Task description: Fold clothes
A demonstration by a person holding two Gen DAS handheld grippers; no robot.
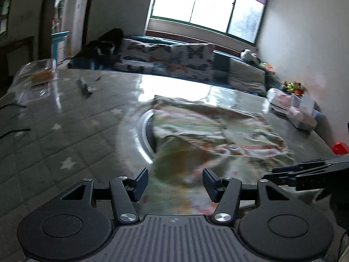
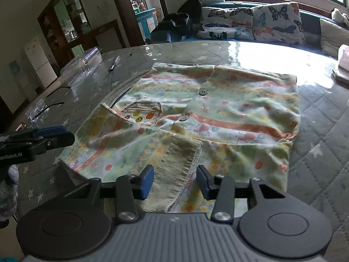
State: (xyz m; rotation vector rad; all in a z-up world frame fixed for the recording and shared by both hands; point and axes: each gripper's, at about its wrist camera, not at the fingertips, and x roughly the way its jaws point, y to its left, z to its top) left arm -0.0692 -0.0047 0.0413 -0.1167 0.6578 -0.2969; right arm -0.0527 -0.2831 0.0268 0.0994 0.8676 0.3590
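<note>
Both tongs hang released over the child's jacket [image 2: 209,113] on the counter [image 2: 322,118].
To fold well, the right tongs [image 2: 175,180] should clench the ribbed cuff [image 2: 174,170] between their jaws; the left tongs [image 1: 174,185], at nine o'clock, take the hem. The jacket is pastel, striped, buttoned.

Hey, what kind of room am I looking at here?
Most likely a home living or dining room: a sofa with butterfly cushions under a window, and a garment spread on a covered table.
</note>
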